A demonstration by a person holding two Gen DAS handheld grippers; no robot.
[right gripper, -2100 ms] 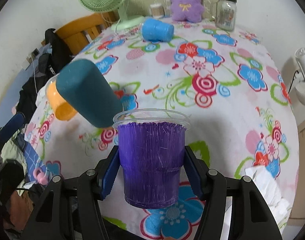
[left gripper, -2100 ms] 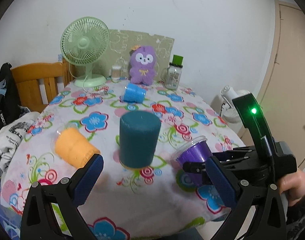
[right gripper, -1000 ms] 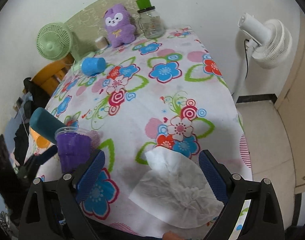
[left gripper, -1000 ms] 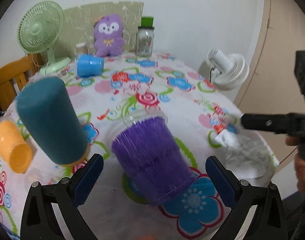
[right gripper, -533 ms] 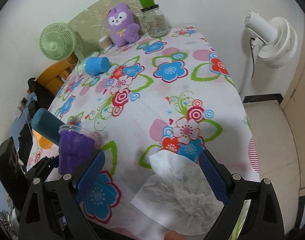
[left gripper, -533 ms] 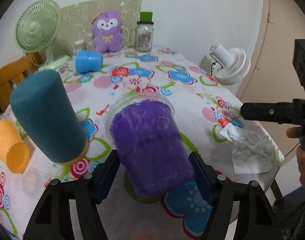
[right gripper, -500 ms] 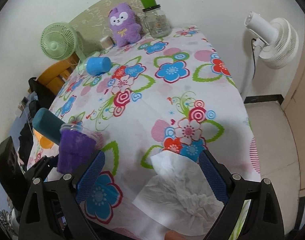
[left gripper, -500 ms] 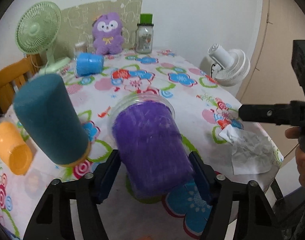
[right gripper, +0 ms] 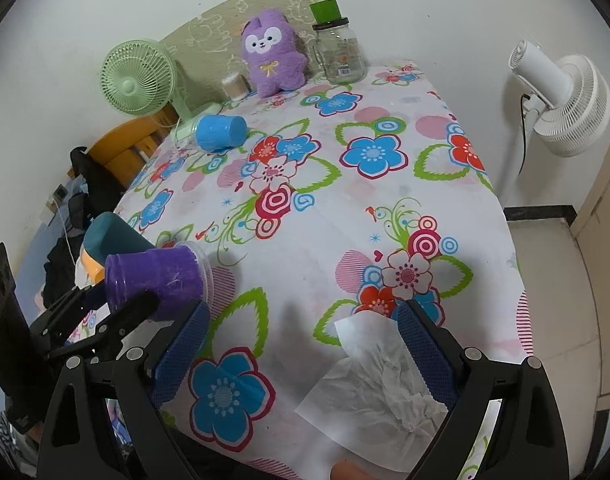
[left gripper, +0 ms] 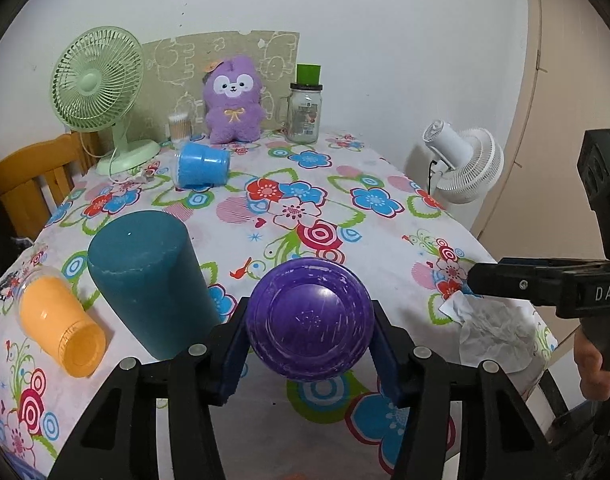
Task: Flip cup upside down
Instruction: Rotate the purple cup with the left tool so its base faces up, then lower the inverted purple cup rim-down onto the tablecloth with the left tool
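While sideways, purple cup [left gripper: 310, 326] (in left gripper [left gripper: 307, 354])

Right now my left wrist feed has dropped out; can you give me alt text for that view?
The left gripper clamps a purple ribbed plastic cup tipped on its side, base toward the camera, above the floral tablecloth. An inverted teal cup stands just left, an orange cup lies beyond it, and the open right gripper hovers over a crumpled tissue.

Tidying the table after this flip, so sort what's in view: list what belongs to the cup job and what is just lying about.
In the job:
purple cup, tipped on its side, base toward the left wrist camera
left gripper, shut on it
right gripper, open

Lying about:
teal cup
orange cup
blue cup
crumpled tissue
purple plush toy
glass jar
green fan
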